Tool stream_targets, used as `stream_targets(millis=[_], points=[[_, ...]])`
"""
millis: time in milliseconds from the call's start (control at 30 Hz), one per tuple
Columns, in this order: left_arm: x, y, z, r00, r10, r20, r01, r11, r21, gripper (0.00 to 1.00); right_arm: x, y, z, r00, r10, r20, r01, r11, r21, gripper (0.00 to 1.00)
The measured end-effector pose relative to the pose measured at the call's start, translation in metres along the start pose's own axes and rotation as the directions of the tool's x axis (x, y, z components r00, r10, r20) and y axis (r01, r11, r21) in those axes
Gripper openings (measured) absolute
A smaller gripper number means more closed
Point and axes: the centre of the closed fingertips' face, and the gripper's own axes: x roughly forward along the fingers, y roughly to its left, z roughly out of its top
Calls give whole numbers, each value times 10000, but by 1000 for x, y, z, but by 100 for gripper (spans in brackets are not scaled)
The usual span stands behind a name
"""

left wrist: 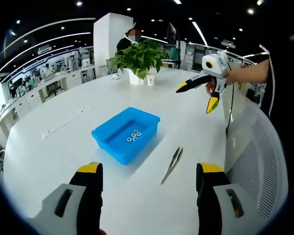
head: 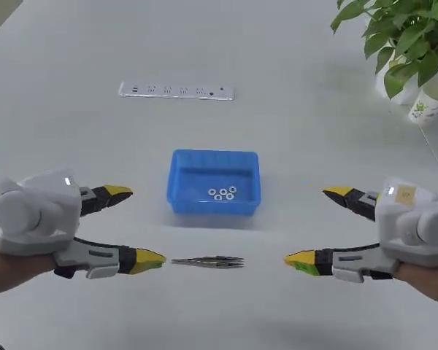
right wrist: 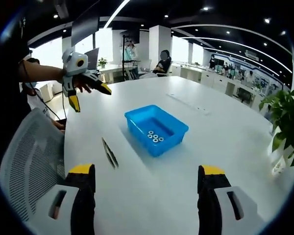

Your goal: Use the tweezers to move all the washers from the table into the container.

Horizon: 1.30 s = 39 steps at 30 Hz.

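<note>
Both grippers: left gripper [head: 144, 224] and right gripper [head: 307, 224] spread wide, holding nothing
Tweezers [head: 207, 261]: flat on the table [head: 73, 146], between the grippers (just in front of the container)
Washers [head: 223, 193]: bunched up inside the blue container [head: 212, 208]
Power strip [head: 177, 91]: further back on the table

plant [head: 405, 36]: cut off by top and right edges | washers [head: 223, 193] in container [head: 212, 206]: too small to count surely | tweezers [head: 208, 261]: tips too fine to tell apart
</note>
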Motion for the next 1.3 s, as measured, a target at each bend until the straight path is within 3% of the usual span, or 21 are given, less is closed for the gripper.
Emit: stream_targets(millis=[167,333,567,733,1300], points=[[-1,-1,-1,9994,278,205,-275,9995,-152,89,-4,3,-3,10000,-79,21,79,10000,-49,92],[0,-5,-5,9994,327,97,-327,9995,22,92,-7,4,-5,9997,-151,179,151,9999,13,95],[-1,-3,-2,9982,491,344,-493,9988,39,98,-10,5,-9,9996,-169,230,169,9999,16,99],[-3,-4,-5,9984,494,283,-496,9987,87,99,-9,8,-15,10000,-96,21,96,9998,-177,100],[-5,-10,-5,9986,419,329,-420,9991,28,99,-9,11,-14,9999,-26,139,27,10000,-79,100]])
